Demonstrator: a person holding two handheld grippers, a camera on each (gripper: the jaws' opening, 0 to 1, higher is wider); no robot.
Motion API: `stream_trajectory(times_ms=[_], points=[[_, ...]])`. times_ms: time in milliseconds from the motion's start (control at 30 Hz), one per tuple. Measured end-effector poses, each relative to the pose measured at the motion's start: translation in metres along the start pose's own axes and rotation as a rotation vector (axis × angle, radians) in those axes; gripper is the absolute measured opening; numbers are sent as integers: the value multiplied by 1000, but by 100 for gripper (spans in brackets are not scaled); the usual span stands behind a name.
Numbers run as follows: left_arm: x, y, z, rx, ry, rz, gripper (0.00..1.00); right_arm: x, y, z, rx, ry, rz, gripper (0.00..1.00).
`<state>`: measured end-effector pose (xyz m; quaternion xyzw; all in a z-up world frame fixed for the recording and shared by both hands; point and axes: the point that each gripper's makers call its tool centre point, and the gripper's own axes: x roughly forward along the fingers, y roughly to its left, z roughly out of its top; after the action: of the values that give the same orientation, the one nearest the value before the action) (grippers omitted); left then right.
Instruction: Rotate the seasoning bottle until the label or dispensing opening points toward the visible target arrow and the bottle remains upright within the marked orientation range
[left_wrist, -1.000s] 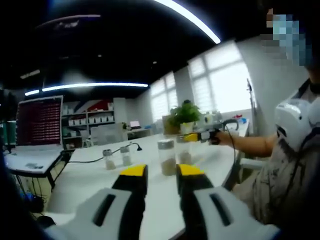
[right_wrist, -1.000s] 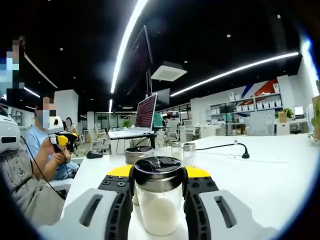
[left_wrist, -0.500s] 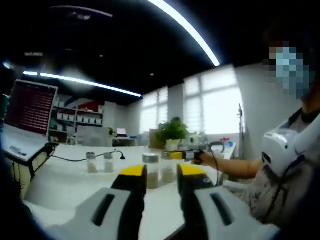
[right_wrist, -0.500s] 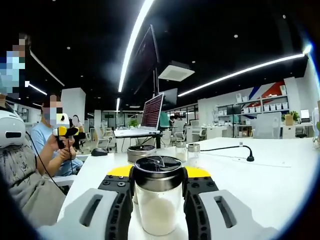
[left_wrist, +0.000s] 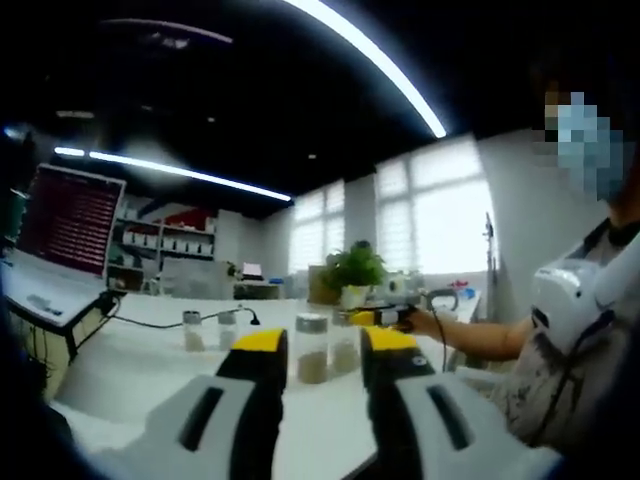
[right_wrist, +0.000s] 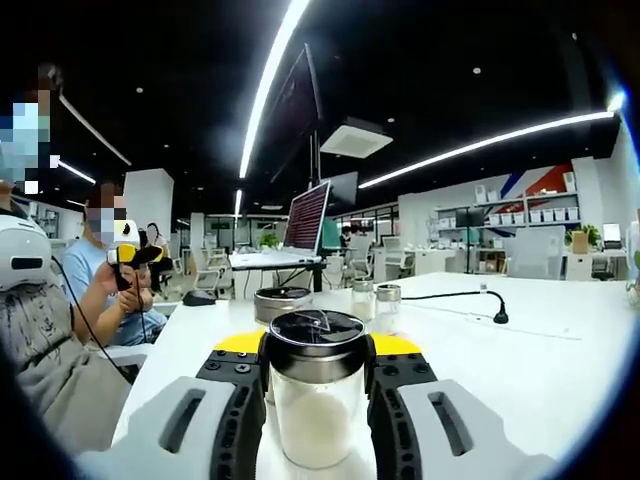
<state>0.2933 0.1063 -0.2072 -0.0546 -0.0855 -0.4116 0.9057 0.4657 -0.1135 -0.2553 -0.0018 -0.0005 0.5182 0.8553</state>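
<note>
The right gripper's (right_wrist: 316, 350) yellow-tipped fingers (right_wrist: 238, 343) are clamped on a clear glass seasoning bottle with a dark metal lid (right_wrist: 317, 387), white powder inside, held upright over the white tabletop (right_wrist: 520, 350). The left gripper's (left_wrist: 317, 345) fingers stand apart, empty, with a brown-filled glass jar (left_wrist: 312, 350) on the tabletop beyond them.
</note>
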Motion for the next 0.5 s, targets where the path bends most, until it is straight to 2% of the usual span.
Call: stream_trajectory(times_ms=[200,500], points=[[-1,0,4,-2,-22,-6,29,1,1,0,1,7,52,37],[-2,3,-4,26,17,9,29,0,1,-2,-4,-19,70,38]])
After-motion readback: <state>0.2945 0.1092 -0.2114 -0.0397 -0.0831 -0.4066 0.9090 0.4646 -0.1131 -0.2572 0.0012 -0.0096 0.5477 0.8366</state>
